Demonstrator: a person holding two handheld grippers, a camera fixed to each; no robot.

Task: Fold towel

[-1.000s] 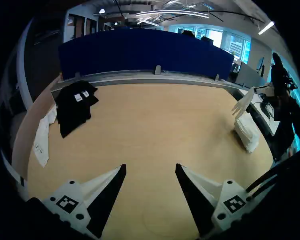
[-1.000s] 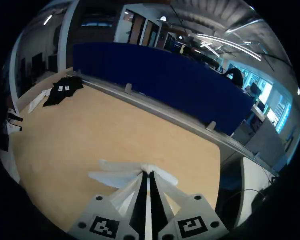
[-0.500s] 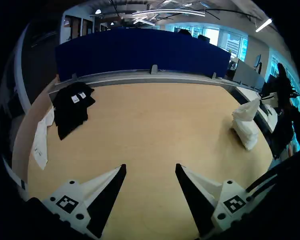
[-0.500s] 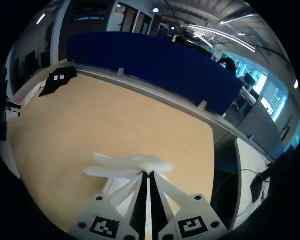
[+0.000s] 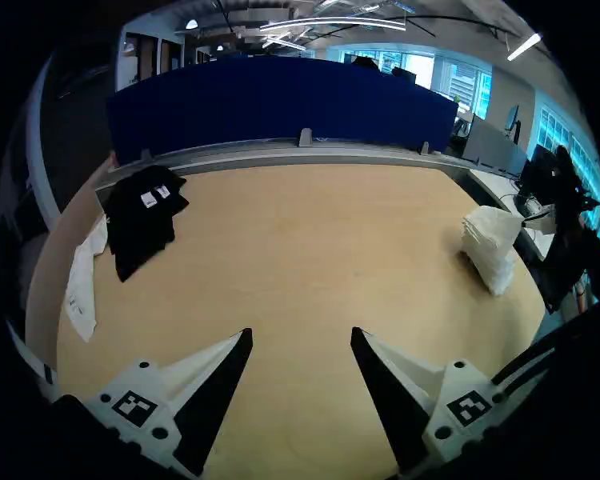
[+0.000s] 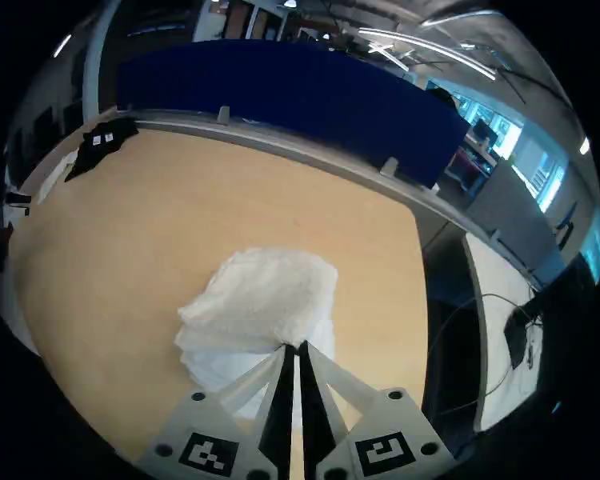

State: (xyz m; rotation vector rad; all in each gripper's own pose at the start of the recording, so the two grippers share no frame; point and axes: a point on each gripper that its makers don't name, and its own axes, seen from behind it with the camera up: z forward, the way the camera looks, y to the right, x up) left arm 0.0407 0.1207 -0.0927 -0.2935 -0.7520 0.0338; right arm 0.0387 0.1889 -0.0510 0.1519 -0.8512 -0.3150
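- Left gripper: jaws released, wide apart, nothing between them, hovering over bare counter.
- Right gripper: jaws clenched on the near edge of the towel, with a thin white strip pinched between them.
- In the right gripper view the towel is a folded white stack lying on the counter, spreading from the tips toward 11 o'clock.
- In the left gripper view that same stack sits out at 3 o'clock, near the counter's edge.
- Other stuff: a black garment at 10 o'clock, a white cloth just beside it at 9, and a blue divider across the far side at 12.
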